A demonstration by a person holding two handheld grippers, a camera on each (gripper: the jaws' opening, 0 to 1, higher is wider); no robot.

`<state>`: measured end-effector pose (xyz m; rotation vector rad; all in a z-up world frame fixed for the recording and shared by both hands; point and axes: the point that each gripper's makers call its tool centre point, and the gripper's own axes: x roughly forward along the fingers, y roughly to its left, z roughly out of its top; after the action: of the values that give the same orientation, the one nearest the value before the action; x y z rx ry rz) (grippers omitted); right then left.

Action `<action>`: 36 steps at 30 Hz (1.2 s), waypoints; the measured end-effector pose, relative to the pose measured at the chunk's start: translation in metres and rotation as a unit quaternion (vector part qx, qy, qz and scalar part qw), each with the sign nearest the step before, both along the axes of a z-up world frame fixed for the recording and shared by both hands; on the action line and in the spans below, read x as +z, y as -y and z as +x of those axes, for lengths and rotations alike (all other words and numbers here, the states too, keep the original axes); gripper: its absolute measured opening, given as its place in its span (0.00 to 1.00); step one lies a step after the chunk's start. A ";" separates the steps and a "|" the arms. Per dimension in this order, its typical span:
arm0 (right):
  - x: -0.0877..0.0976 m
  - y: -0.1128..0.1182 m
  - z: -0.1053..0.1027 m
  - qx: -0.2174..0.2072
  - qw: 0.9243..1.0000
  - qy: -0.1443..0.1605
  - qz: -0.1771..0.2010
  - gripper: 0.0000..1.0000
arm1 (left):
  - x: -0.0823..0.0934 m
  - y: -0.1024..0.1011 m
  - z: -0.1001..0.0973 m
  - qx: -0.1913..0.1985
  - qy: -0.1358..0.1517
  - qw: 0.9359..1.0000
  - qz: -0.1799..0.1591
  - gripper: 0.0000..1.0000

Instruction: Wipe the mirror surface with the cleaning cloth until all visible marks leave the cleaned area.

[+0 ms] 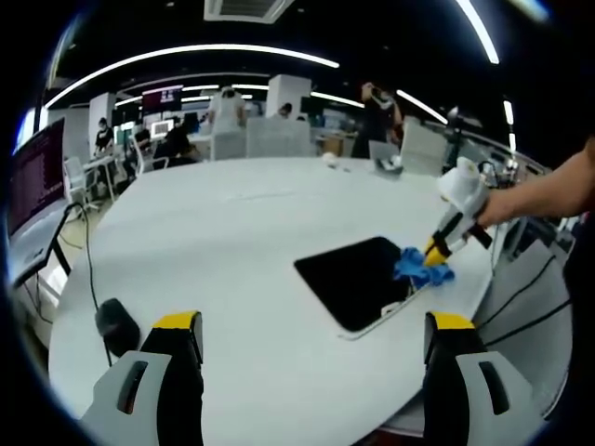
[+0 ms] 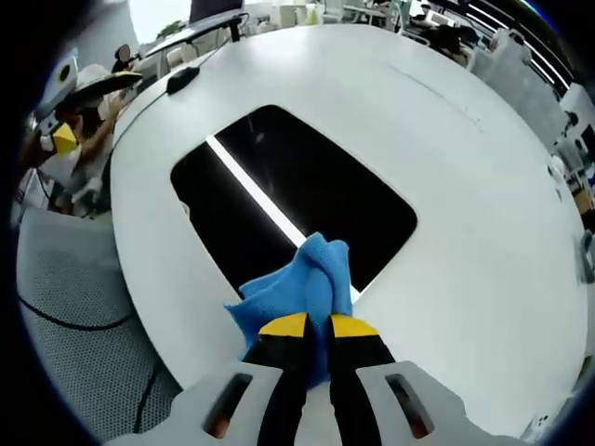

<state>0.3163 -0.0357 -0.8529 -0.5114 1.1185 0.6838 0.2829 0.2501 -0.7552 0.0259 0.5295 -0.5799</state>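
cloth on mirror (near edge), table beneath

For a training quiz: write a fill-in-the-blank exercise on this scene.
1. The right claw is shut on a ___ cloth.
2. The cloth rests at the mirror's ___.
3. The left claw is ___ and holds nothing.
4. The mirror lies flat on a ___ table.

Missing: blue; edge; open; white

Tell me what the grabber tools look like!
The left tool has two chunky light grey arms with yellow tips and dark slots. The right tool has black arms with yellow tips on a grey base, each side with a dark slot. Seen from the left gripper view, it has a white body.
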 end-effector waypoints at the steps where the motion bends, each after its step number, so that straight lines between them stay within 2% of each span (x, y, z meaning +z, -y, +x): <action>1: 0.000 0.000 0.000 -0.001 1.000 0.000 0.001 0.03 | -0.001 0.000 0.000 -0.001 -0.001 1.000 0.001 0.99; 12: -0.001 -0.003 0.001 -0.017 1.000 -0.002 -0.001 0.03 | -0.001 0.003 0.001 -0.003 -0.002 1.000 0.002 0.99; 22: 0.000 -0.011 -0.001 -0.002 1.000 0.004 -0.021 0.03 | -0.002 0.005 -0.001 -0.007 -0.002 1.000 -0.001 0.99; 36: 0.000 -0.037 -0.003 0.004 1.000 0.003 -0.013 0.03 | -0.005 -0.001 -0.005 0.000 -0.006 1.000 -0.006 0.99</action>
<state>0.3129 0.0013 -0.8531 -0.5391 1.1215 0.6752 0.2784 0.2510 -0.7605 0.0117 0.5373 -0.5833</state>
